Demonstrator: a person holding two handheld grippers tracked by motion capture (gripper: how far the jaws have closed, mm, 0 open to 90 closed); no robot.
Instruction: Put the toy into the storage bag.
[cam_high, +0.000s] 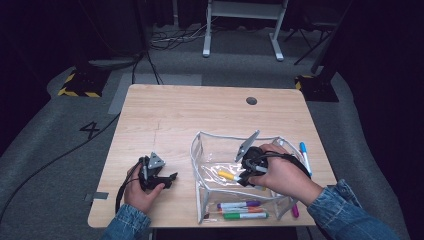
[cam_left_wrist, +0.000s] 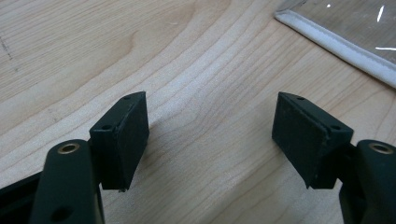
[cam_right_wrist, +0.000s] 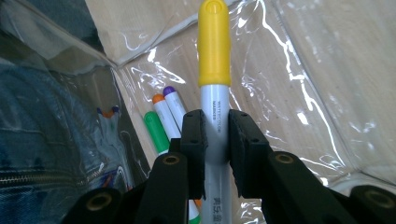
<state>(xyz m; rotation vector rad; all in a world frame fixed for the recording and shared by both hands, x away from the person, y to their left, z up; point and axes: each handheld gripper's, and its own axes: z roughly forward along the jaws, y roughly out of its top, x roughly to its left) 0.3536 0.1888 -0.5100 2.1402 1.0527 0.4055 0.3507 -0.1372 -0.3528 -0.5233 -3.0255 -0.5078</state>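
High view: your right gripper (cam_high: 244, 176) sits inside the clear plastic pouch (cam_high: 200, 150), pads clamped on a yellow-capped marker (cam_high: 227, 175) whose cap points left, just above the pouch floor. Your right hand (cam_high: 280, 172) covers most of the gripper body, so the pad contact is hard to read from here. Purple marker (cam_high: 240, 204), orange marker (cam_high: 239, 210) and green marker (cam_high: 245, 216) lie side by side at the near edge of the table (cam_high: 165, 115), seen through the pouch's near wall; can't tell from this angle if they're inside or just outside it. Blue marker (cam_high: 304, 155) lies on the table right of the pouch; a pink marker (cam_high: 295, 210) is half hidden behind your wrist. Left gripper (cam_high: 162, 177) rests near the table's left front, well apart from the pouch. The far half of the table is bare except a round grommet (cam_high: 251, 100).

Left gripper view: left gripper (cam_left_wrist: 210, 135) jaws stand wide, bare wood between them. The pouch's white-piped edge (cam_left_wrist: 336, 44) cuts the top right corner.

Right gripper view: right gripper (cam_right_wrist: 215, 140) grips the grey barrel of the yellow-capped marker (cam_right_wrist: 214, 44), cap pointing away, crinkled pouch film all round. Green marker (cam_right_wrist: 155, 130), orange marker (cam_right_wrist: 164, 116) and purple marker (cam_right_wrist: 175, 105) sit just left, lower ends hidden by the jaws. A denim sleeve (cam_right_wrist: 42, 116) blurs through the film at left.
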